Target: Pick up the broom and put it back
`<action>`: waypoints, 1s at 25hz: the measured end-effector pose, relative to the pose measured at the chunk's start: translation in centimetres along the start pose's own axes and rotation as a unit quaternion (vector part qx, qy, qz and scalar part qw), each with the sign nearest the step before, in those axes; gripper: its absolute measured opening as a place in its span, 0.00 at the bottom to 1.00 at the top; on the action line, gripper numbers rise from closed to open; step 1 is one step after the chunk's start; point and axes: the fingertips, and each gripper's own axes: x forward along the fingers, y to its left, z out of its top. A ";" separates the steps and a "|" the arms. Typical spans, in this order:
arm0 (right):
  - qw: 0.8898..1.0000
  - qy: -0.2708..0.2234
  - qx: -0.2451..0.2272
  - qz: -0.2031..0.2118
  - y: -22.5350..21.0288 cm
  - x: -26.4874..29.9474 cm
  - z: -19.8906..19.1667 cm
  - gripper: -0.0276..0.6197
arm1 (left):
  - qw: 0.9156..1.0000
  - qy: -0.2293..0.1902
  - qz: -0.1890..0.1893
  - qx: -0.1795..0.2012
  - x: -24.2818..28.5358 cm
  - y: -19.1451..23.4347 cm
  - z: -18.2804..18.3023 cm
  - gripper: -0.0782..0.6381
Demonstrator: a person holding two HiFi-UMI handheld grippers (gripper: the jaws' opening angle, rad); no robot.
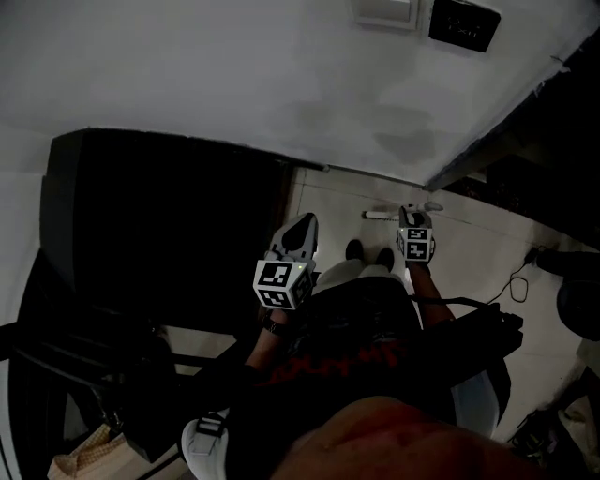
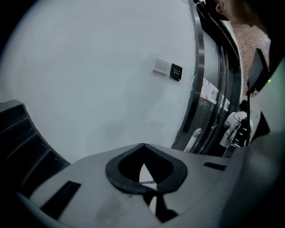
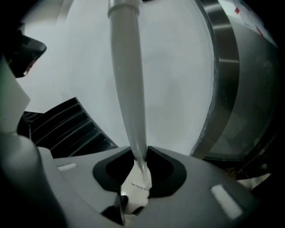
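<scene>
My right gripper (image 3: 140, 153) is clamped on the pale grey tapered plastic broom handle (image 3: 128, 89), which runs up from the jaws against the plain white wall (image 3: 178, 80) (head view is murky). My left gripper (image 2: 142, 146), facing that wall, has its jaws together, empty.

left gripper (image 1: 302, 225): left of the right gripper (image 1: 411, 216), both before the wall (image 1: 234, 75).
broom handle (image 3: 128, 89): between the right gripper's jaws, rising before the wall.
slatted unit (image 1: 141, 216): left of both grippers, against the wall.
wall plates (image 1: 427, 14): on the wall, high right.
</scene>
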 end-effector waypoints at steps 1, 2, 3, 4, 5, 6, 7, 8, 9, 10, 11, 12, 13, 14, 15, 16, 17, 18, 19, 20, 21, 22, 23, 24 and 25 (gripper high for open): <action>1.000 0.015 0.002 -0.003 -0.5 1.4 -1.2 0.18 | 1.000 0.003 0.011 -0.010 -0.1 0.1 -0.4 0.12; 1.000 0.029 0.006 -0.005 -0.9 2.8 -2.4 0.18 | 1.000 0.003 0.019 -0.023 -0.4 0.0 -0.7 0.12; 0.999 0.041 0.012 -0.008 -1.3 4.0 -3.4 0.18 | 0.999 0.002 0.024 -0.034 -0.6 -0.1 -0.9 0.12; 0.998 0.051 0.017 -0.012 -1.6 5.3 -4.3 0.18 | 0.999 0.002 0.025 -0.039 -0.8 -0.3 -1.1 0.12; 0.998 0.059 0.020 -0.016 -2.0 6.6 -5.0 0.18 | 0.999 0.004 0.025 -0.036 -0.9 -0.4 -1.3 0.12; 0.997 0.067 0.020 -0.020 -2.3 7.9 -5.6 0.18 | 0.999 0.008 0.026 -0.029 -0.9 -0.5 -1.5 0.12; 0.997 0.076 0.016 -0.023 -2.7 9.3 -6.2 0.18 | 0.999 0.012 0.029 -0.025 -0.8 -0.4 -1.7 0.12; 0.996 0.086 0.011 -0.025 -3.1 10.8 -6.8 0.18 | 0.999 0.016 0.033 -0.023 -0.7 -0.3 -2.0 0.12; 0.995 0.096 0.006 -0.027 -3.6 12.1 -7.3 0.18 | 0.999 0.019 0.038 -0.024 -0.5 -0.3 -2.3 0.12; 0.994 0.103 0.003 -0.030 -4.2 13.0 -7.7 0.18 | 0.998 0.021 0.043 -0.028 -0.4 -0.4 -2.6 0.12; 0.994 0.105 0.003 -0.030 -4.7 13.6 -7.9 0.18 | 0.998 0.025 0.045 -0.032 -0.2 -0.7 -3.1 0.12; 0.994 0.103 0.004 -0.027 -5.2 14.0 -7.9 0.18 | 0.998 0.028 0.045 -0.038 0.0 -1.1 -3.5 0.12; 0.995 0.100 0.002 -0.024 -5.7 14.6 -7.6 0.18 | 0.998 0.032 0.044 -0.041 0.2 -1.3 -3.8 0.12; 0.995 0.097 -0.003 -0.021 -6.0 15.4 -6.9 0.18 | 0.998 0.035 0.043 -0.042 0.2 -1.4 -3.9 0.12; 0.996 0.093 -0.007 -0.017 -6.0 16.3 -6.0 0.18 | 0.998 0.037 0.042 -0.041 0.1 -1.4 -4.0 0.12; 0.996 0.090 -0.006 -0.010 -5.9 17.1 -5.1 0.19 | 0.997 0.039 0.044 -0.041 -0.1 -1.4 -4.1 0.12; 0.996 0.086 0.001 -0.003 -5.8 17.9 -4.4 0.20 | 0.997 0.041 0.046 -0.041 -0.4 -1.3 -4.3 0.12; 0.997 0.081 0.013 0.001 -5.9 18.4 -3.6 0.20 | 0.997 0.042 0.050 -0.043 -0.7 -1.3 -4.5 0.12; 0.997 0.074 0.030 0.002 -6.1 18.7 -2.8 0.26 | 0.997 0.043 0.054 -0.047 -0.9 -1.3 -4.7 0.12; 0.996 0.072 0.051 0.003 -6.3 19.0 -2.5 0.35 | 0.996 0.043 0.058 -0.051 -1.1 -1.3 -4.8 0.12; 0.995 0.073 0.073 0.005 -6.6 19.1 -2.4 0.41 | 0.996 0.042 0.062 -0.056 -1.3 -1.4 -4.9 0.12; 0.993 0.074 0.088 0.006 -6.9 19.1 -2.4 0.43 | 0.995 0.042 0.064 -0.061 -1.6 -1.5 -5.0 0.12; 0.993 0.073 0.097 0.005 -7.1 18.9 -2.3 0.44 | 0.995 0.042 0.065 -0.063 -2.0 -1.7 -5.1 0.12; 0.992 0.068 0.102 0.005 -7.2 18.6 -2.2 0.43 | 0.995 0.042 0.066 -0.063 -2.4 -1.8 -5.2 0.12; 0.993 0.062 0.105 0.005 -7.1 18.1 -2.1 0.44 | 0.995 0.042 0.067 -0.064 -2.8 -1.8 -5.4 0.12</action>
